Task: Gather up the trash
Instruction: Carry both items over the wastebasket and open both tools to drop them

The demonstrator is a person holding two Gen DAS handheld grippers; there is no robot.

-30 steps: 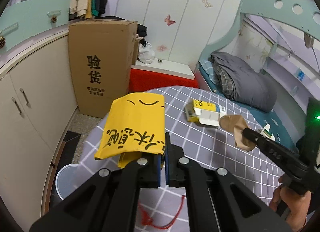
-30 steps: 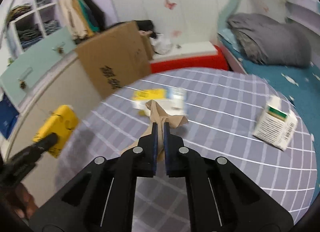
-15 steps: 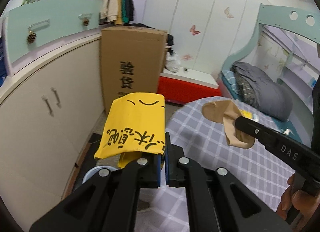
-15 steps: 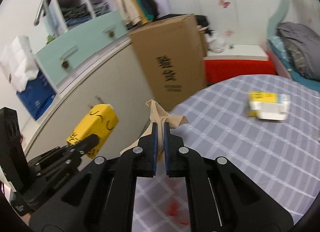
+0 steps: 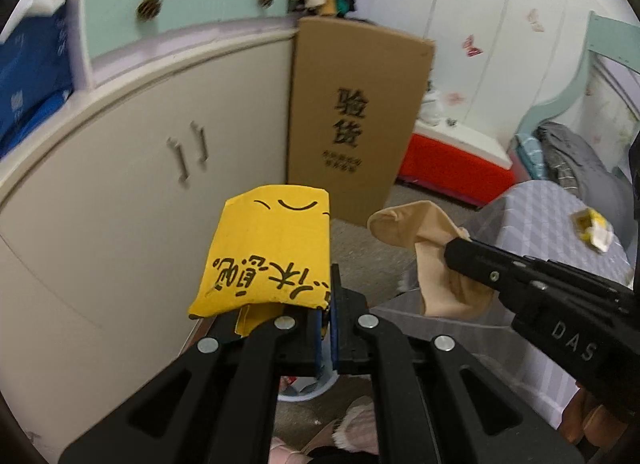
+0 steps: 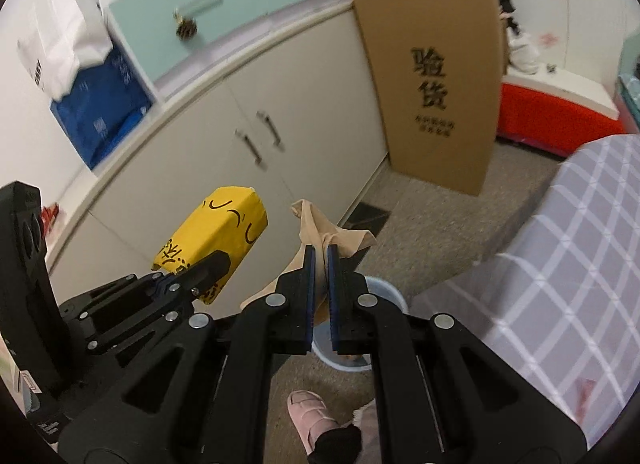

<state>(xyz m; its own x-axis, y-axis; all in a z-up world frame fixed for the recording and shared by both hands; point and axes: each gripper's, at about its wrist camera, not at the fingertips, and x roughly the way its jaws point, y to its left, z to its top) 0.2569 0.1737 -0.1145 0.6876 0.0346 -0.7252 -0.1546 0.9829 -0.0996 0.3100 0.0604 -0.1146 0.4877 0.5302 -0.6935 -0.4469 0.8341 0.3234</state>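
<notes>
My left gripper (image 5: 330,284) is shut on a yellow paper package (image 5: 268,252) with black writing; it also shows in the right wrist view (image 6: 212,240). My right gripper (image 6: 321,254) is shut on a beige stocking (image 6: 320,229), which hangs from its tip in the left wrist view (image 5: 424,240). Both grippers hover over the floor above a light blue waste bin (image 6: 384,296), mostly hidden behind the fingers. In the left wrist view only a bit of the bin (image 5: 308,392) shows below the gripper.
A tall cardboard box (image 6: 436,75) leans against cream cabinets (image 6: 248,135). The checked round table (image 6: 560,256) is at the right, with a yellow-and-white carton (image 5: 592,225) on it. A pink slipper (image 6: 312,412) is on the floor below. A red bench (image 5: 452,167) stands beyond.
Both grippers have swung left off the table toward the cabinets and down over the bin, each keeping hold of its item.
</notes>
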